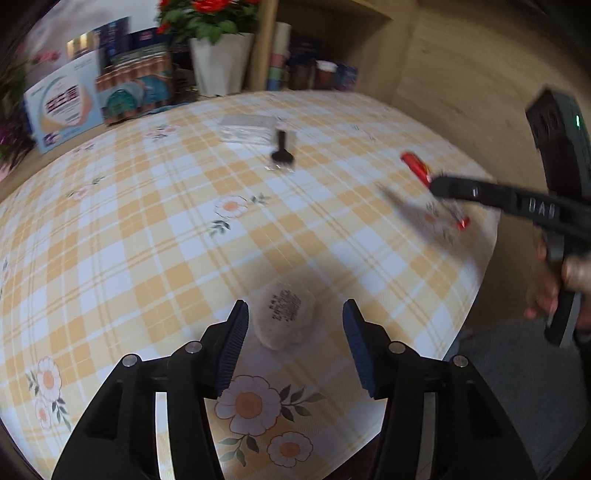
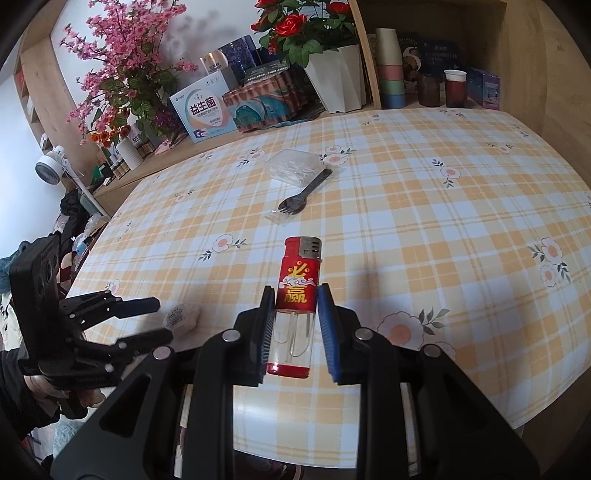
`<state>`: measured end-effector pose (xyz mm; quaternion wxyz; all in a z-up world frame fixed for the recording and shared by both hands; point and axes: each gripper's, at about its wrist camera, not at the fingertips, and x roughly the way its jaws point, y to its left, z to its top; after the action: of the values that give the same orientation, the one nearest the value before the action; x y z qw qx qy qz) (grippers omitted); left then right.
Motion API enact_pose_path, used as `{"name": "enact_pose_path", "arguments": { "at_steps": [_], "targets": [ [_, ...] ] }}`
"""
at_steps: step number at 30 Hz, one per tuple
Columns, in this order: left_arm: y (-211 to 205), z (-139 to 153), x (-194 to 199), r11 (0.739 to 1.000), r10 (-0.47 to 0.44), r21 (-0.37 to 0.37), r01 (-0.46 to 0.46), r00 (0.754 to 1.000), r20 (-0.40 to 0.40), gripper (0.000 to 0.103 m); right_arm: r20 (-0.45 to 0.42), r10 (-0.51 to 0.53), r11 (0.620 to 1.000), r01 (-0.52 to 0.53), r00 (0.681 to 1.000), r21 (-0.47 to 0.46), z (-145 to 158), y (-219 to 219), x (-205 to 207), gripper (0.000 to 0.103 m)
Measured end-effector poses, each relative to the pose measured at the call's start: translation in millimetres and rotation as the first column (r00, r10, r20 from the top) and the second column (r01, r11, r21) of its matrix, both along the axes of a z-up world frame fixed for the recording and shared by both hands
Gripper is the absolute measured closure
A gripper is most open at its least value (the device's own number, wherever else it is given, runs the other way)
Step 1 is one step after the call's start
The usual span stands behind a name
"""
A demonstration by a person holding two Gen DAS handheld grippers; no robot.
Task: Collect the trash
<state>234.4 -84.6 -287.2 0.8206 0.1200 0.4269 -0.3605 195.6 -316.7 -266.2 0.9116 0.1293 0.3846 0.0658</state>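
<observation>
Between the blue pads of the right tool (image 2: pixel 295 328) a red lighter (image 2: pixel 297 306) is bracketed — the left pad appears to touch it, a sliver of gap shows on the right, so a firm hold cannot be confirmed. If lifted before the pads seat, the smooth clear body could slip or be knocked away along the table (image 2: pixel 443 206). The left tool (image 1: pixel 295 339) is spread open around a small wrapped packet (image 1: pixel 282 319), untouched; a careless close could nudge it. Farther out a black plastic fork (image 2: pixel 303 194) and clear box (image 2: pixel 293 166) are seen on the checked floral cloth — wooden shelves, potted roses (image 2: pixel 306 33) and cartons stand behind.
</observation>
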Motion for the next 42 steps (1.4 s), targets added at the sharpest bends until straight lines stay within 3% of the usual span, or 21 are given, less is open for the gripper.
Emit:
{"name": "enact_pose_path", "arguments": {
  "at_steps": [3, 9, 10, 11, 21, 31, 42],
  "targets": [
    [-5, -13, 4, 0.998, -0.010, 0.069, 0.010, 1.000, 0.010, 0.051, -0.005, -0.001, 1.000, 0.001, 1.000, -0.006, -1, -1, -1, 0.076],
    [-4, -14, 16, 0.999, 0.013, 0.037, -0.013, 1.000, 0.005, 0.052, -0.014, -0.004, 1.000, 0.004, 1.000, -0.013, -3, -3, 1, 0.076],
    [-5, -14, 17, 0.999, 0.018, 0.044, -0.018, 1.000, 0.014, 0.056, -0.014, -0.004, 1.000, 0.003, 1.000, -0.012, -3, -2, 1, 0.076],
    [-6, -13, 17, 0.999, 0.021, 0.048, -0.022, 1.000, 0.022, 0.066, -0.013, -0.001, 1.000, 0.000, 1.000, -0.011, -3, -1, 1, 0.076],
    [18, 10, -5, 0.990, 0.144, -0.014, -0.144, 0.989, 0.014, 0.067, 0.004, 0.036, 0.999, -0.036, 0.999, -0.021, 11, 12, -7, 0.076],
    [54, 56, -69, 0.937, 0.348, -0.024, -0.348, 0.937, 0.002, 0.067, 0.043, 0.104, 0.995, -0.103, 0.994, -0.016, 37, 44, -39, 0.076],
    [84, 77, -140, 0.888, 0.456, -0.046, -0.458, 0.889, -0.036, 0.067, 0.044, 0.206, 0.977, -0.203, 0.978, -0.058, 51, 91, -95, 0.076]
  ]
}}
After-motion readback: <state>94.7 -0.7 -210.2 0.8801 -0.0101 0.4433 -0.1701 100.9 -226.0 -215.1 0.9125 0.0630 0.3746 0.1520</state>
